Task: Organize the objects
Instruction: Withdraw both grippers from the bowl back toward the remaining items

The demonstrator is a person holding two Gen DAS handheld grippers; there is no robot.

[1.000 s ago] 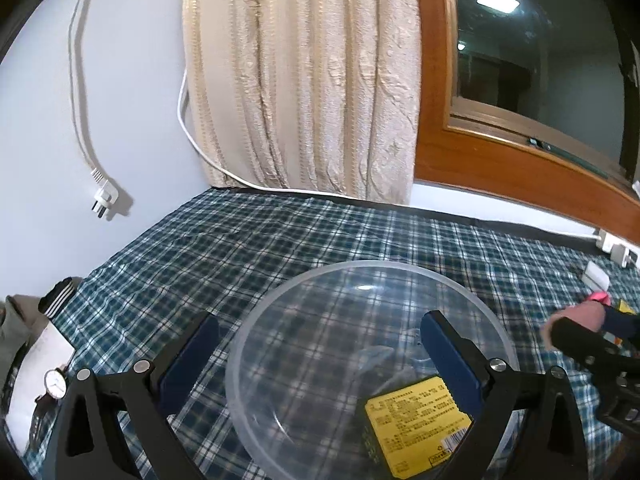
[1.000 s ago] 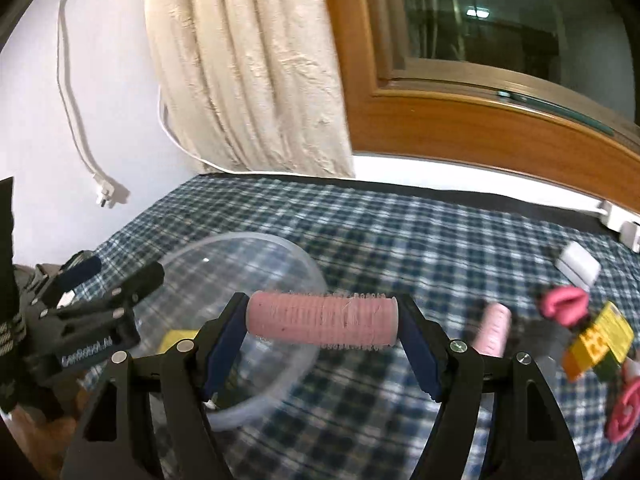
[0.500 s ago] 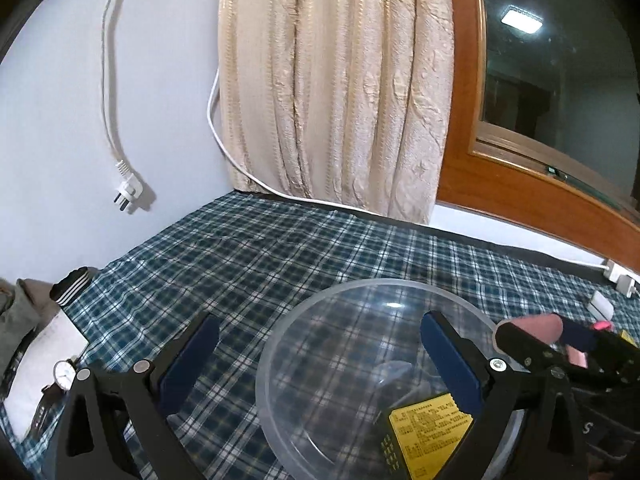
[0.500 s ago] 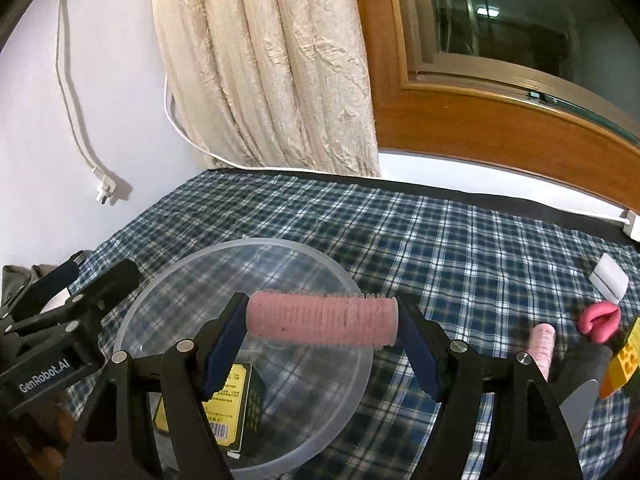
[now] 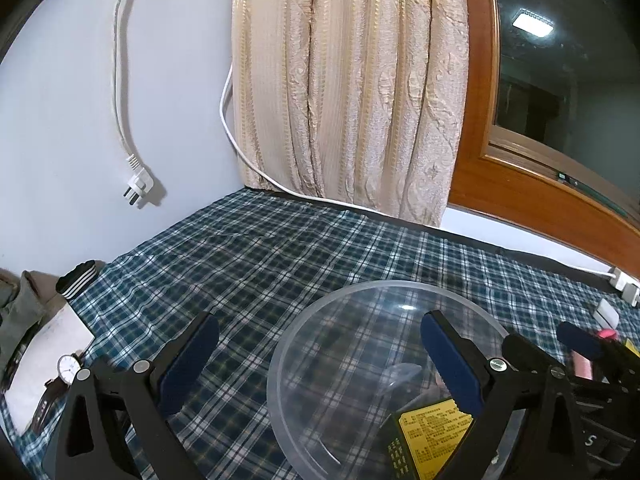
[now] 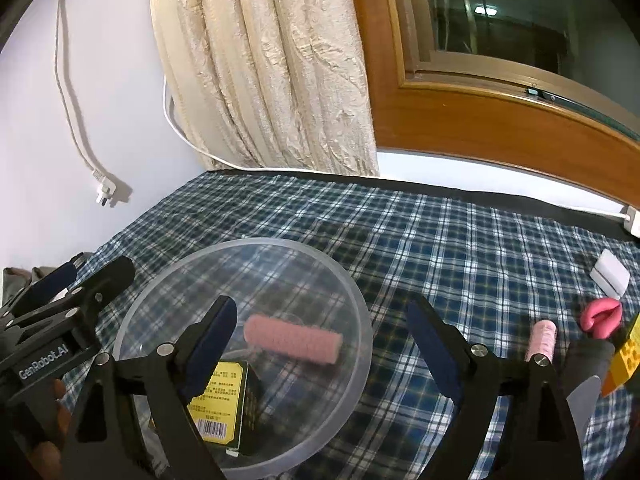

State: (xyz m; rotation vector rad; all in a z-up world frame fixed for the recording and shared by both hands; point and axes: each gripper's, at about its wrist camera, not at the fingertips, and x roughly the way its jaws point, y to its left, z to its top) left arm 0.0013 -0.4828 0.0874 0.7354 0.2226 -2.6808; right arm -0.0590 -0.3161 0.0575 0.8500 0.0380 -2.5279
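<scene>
bowl [image 6: 352, 292] clear glossy plastic | roller [image 6: 294, 339] bristly | tablecloth [image 6: 460, 248] woven cloth

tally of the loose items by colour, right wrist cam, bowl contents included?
Pink: 3 — roller in the clear bowl, roller on the cloth, lip-shaped piece
Yellow: 2 — box in the bowl, block at the right edge
White: 1 — flat case
Total: 6
</scene>
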